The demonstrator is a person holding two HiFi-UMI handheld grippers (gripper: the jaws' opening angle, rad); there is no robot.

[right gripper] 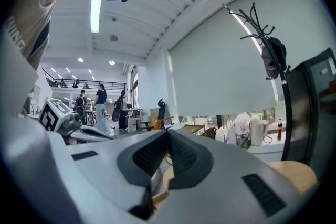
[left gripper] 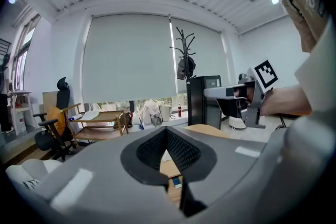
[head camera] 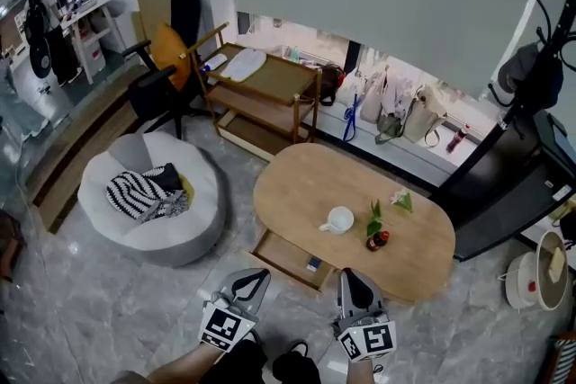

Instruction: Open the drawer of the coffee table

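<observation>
An oval wooden coffee table (head camera: 306, 180) stands in the middle of the head view. Its drawer (head camera: 286, 256) is pulled out on the near left side, with a small blue item (head camera: 312, 263) inside. Both grippers are raised close to me, above the floor in front of the table. My left gripper (head camera: 259, 274) is shut and empty, hanging near the drawer's front. My right gripper (head camera: 347, 274) is shut and empty over the table's near edge. In the left gripper view the jaws (left gripper: 167, 129) meet, with the drawer (left gripper: 173, 173) below. The right gripper (right gripper: 167, 131) jaws also meet.
A white cup (head camera: 340, 218) and small flower pieces (head camera: 375, 227) sit on the tabletop. A grey pouf (head camera: 180, 225) with striped cloth lies left. Behind stand a wooden cart (head camera: 270, 85), an office chair (head camera: 175, 31), bags (head camera: 414, 117), a coat rack (head camera: 531, 67) and a black cabinet (head camera: 513, 193).
</observation>
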